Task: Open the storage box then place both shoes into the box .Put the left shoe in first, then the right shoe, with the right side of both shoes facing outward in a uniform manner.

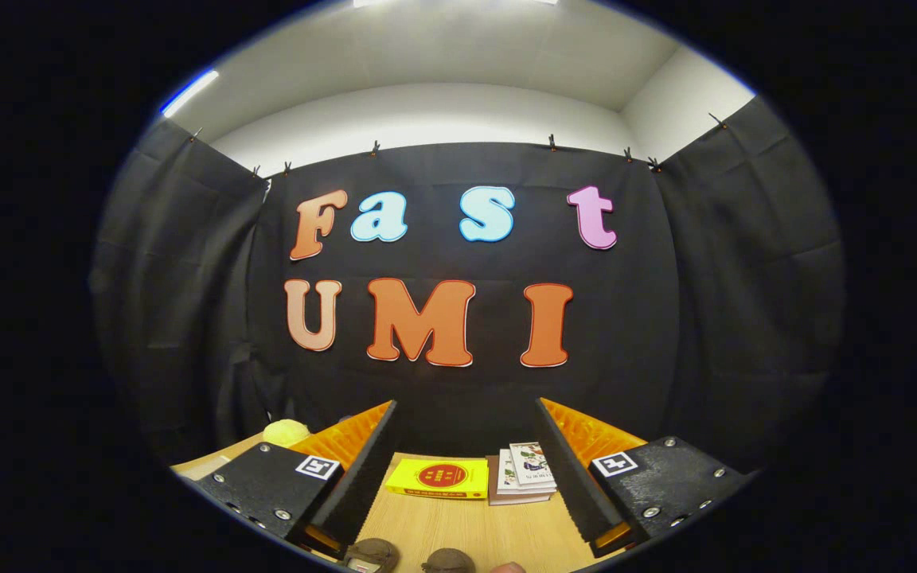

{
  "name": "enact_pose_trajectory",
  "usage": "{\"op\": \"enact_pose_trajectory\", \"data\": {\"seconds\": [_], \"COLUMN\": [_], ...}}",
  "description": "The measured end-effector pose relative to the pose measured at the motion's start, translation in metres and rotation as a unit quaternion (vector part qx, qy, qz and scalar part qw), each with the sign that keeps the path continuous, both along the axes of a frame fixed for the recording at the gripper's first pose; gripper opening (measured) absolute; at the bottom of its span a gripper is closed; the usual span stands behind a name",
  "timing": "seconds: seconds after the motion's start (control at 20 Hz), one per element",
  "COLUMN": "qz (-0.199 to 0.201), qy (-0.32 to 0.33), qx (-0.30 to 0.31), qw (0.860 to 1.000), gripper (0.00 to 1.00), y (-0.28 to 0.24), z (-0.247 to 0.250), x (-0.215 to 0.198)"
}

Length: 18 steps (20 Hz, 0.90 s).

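Ribbed black jaws gape apart above flat yellow book [437, 477].

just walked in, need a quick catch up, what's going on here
A hand-held gripper hangs above a wooden table, fingers open and holding nothing. Just ahead of them lie a yellow book and a small stack of books. Brown shoe tips peek in below the fingers. A yellow plush thing sits off to the left.
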State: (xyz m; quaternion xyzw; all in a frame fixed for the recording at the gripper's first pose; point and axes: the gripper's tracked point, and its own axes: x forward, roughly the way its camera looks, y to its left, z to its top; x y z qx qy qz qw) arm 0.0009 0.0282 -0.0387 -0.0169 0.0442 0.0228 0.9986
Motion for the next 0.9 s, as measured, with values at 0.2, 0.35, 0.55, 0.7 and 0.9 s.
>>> {"op": "enact_pose_trajectory", "data": {"seconds": [0.2, 0.35, 0.55, 0.7, 0.9], "qz": [0.029, 0.069, 0.137, 0.175, 0.221], "qy": [0.046, 0.102, 0.192, 0.256, 0.339], "qx": [0.022, 0.053, 0.087, 0.09, 0.142], "qw": [0.998, 0.991, 0.968, 0.946, 0.903], "gripper": [0.99, 0.99, 0.98, 0.98, 0.96], "y": [0.021, 0.053, 0.11, 0.141, 0.189], "z": [-0.03, -0.062, -0.114, -0.155, -0.194], "x": [-0.005, -0.012, -0.027, -0.044, -0.069]}}
